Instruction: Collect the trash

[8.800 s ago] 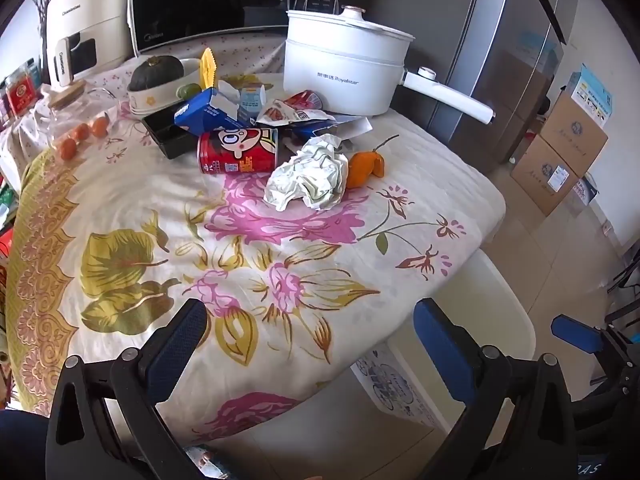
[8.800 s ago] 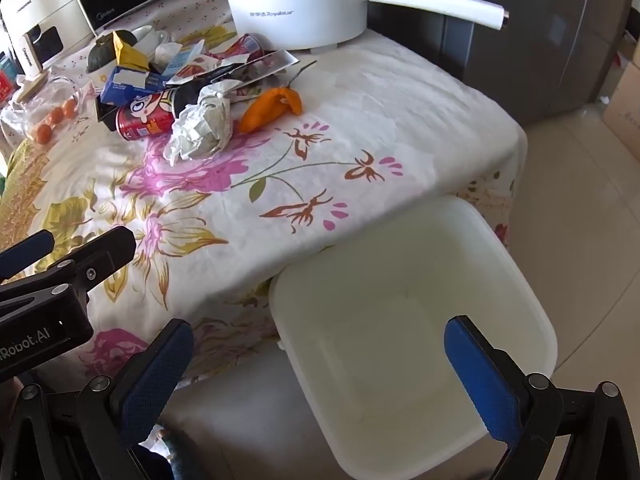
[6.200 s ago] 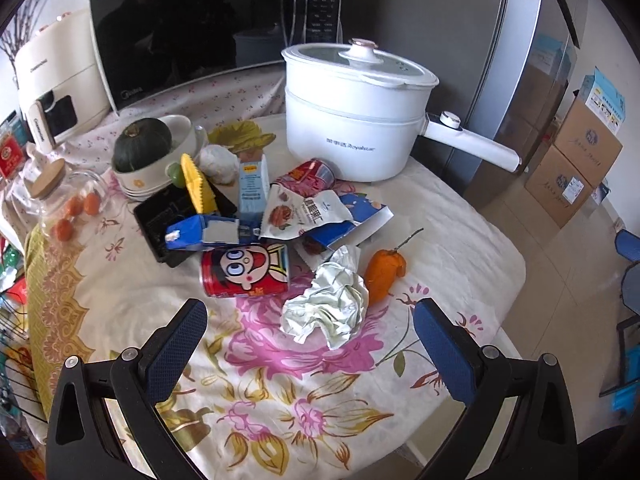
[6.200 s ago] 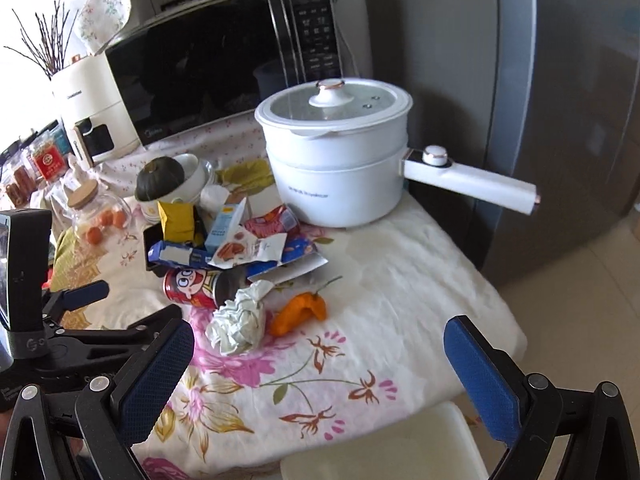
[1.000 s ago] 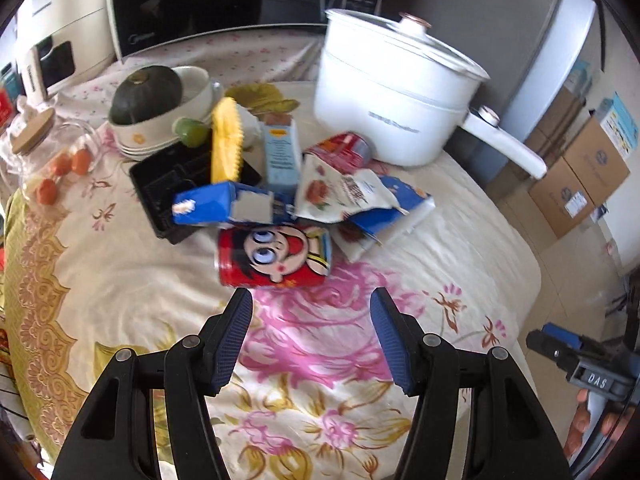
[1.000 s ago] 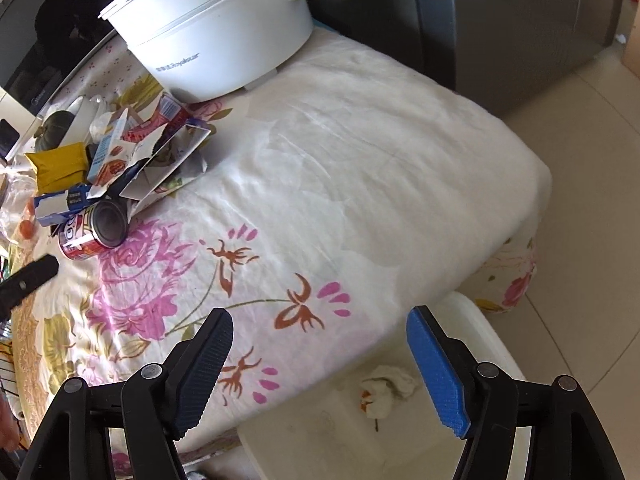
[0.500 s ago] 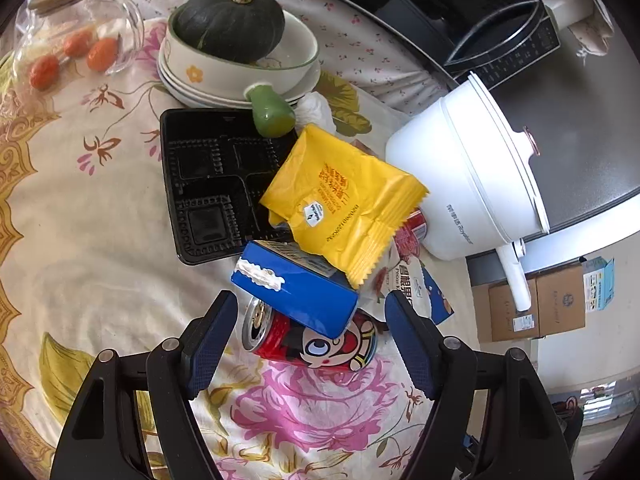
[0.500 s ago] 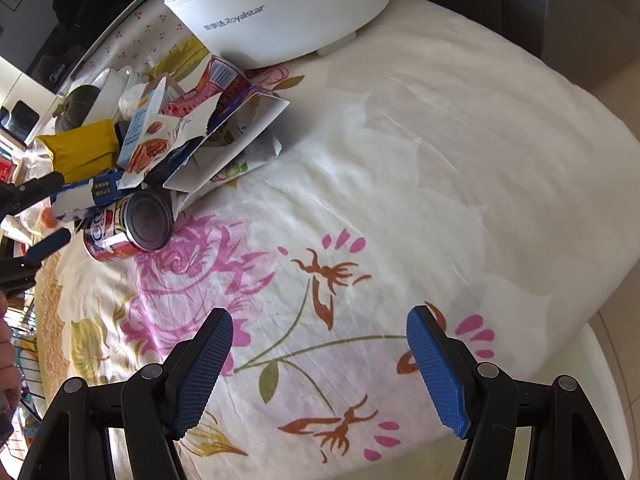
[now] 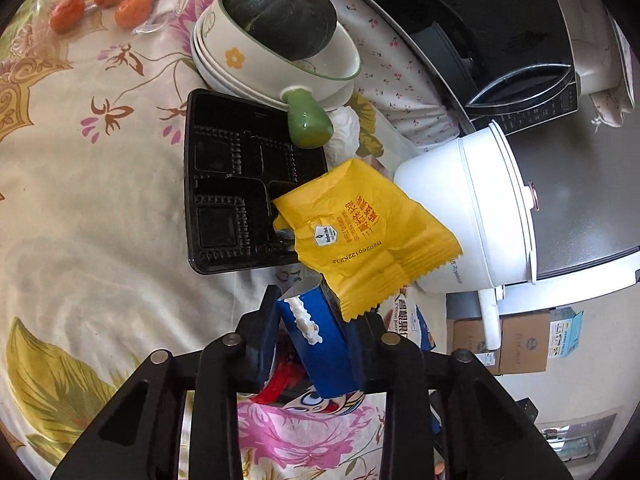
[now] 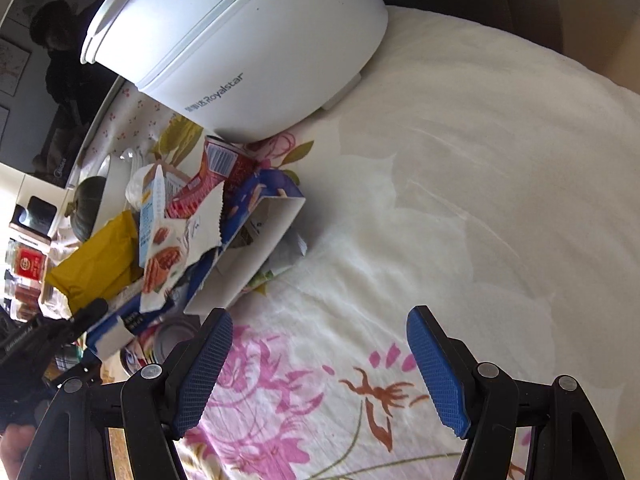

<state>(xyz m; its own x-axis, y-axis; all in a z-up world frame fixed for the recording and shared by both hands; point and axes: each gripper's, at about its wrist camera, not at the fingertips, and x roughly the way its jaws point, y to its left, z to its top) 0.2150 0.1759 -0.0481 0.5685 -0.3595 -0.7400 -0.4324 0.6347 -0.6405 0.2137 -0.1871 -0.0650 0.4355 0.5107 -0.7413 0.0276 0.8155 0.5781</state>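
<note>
Left gripper (image 9: 310,330) has just closed on the blue carton (image 9: 316,344). Right gripper (image 10: 318,364) wide, empty. Wrappers (image 10: 180,240), can (image 10: 168,344) and black tray (image 9: 236,192) ahead remain uncollected.

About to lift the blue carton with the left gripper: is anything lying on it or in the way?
Yes. The yellow snack wrapper overlaps the blue carton's far end, right beside the left gripper, whose fingers have just been closing around the carton. It may drag along.
</note>
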